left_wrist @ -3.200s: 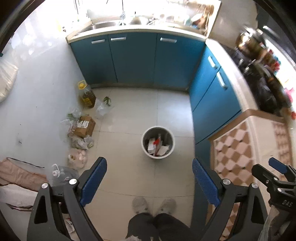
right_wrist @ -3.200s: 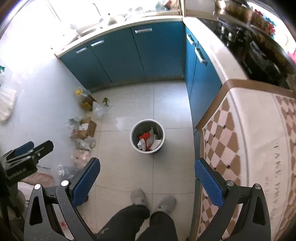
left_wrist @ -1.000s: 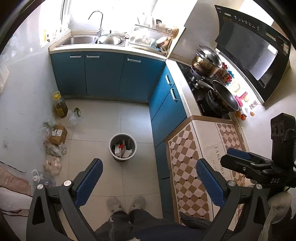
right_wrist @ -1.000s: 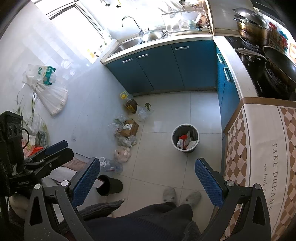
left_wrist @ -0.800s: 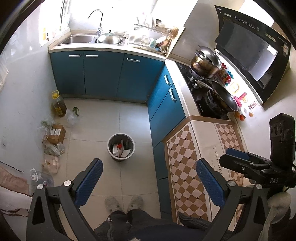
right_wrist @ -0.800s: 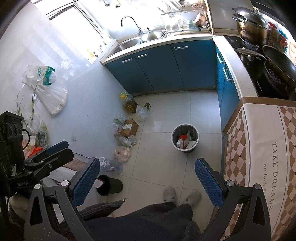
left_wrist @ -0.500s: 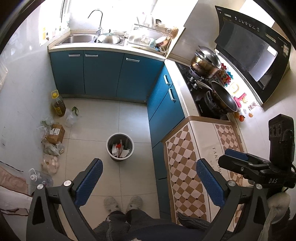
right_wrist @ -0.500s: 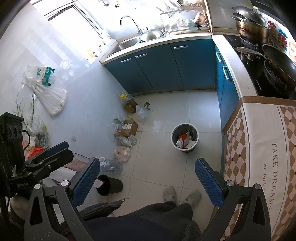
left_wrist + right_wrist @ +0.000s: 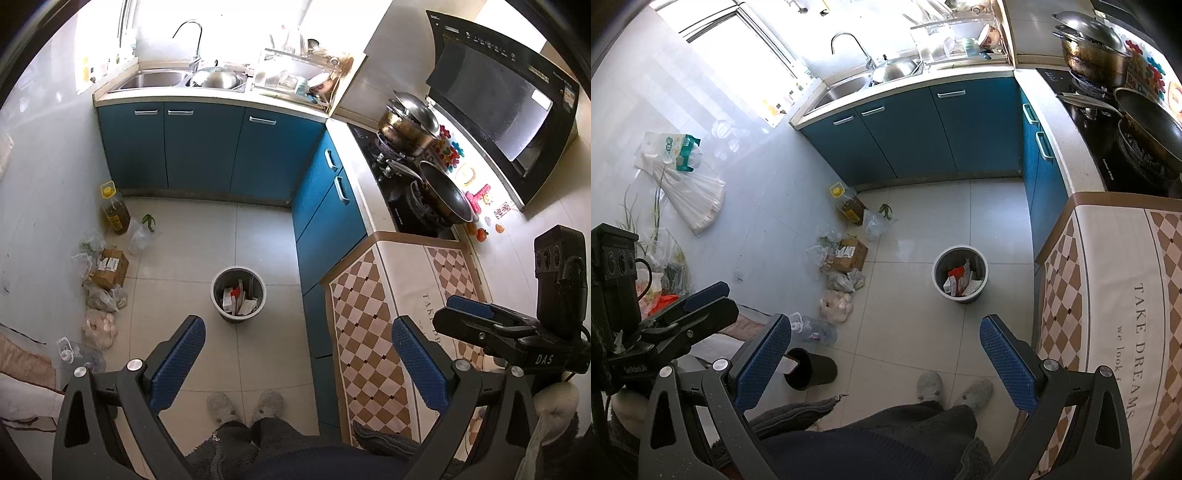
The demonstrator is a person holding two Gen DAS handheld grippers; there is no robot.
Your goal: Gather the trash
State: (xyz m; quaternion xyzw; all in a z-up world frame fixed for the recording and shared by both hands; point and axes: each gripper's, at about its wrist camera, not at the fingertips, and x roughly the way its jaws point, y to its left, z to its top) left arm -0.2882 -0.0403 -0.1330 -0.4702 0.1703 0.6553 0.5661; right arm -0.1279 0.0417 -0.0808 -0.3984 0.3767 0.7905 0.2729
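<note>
Tiled floor (image 9: 258,229), blue cabinets (image 9: 207,147), bin (image 9: 238,294)

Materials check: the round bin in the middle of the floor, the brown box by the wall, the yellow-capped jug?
Bin: likely moulded plastic, matte grey with a pale rim; the smooth seamless wall suggests it. Box: corrugated cardboard, dull brown, with white labels stuck on top. Jug: clear plastic, glossy, amber liquid showing through under the yellow cap.

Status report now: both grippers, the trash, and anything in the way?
Left gripper open, empty. Right gripper open, empty. Trash bin part full on the floor; bags and a box by the wall. Floor to the bin bare.
</note>
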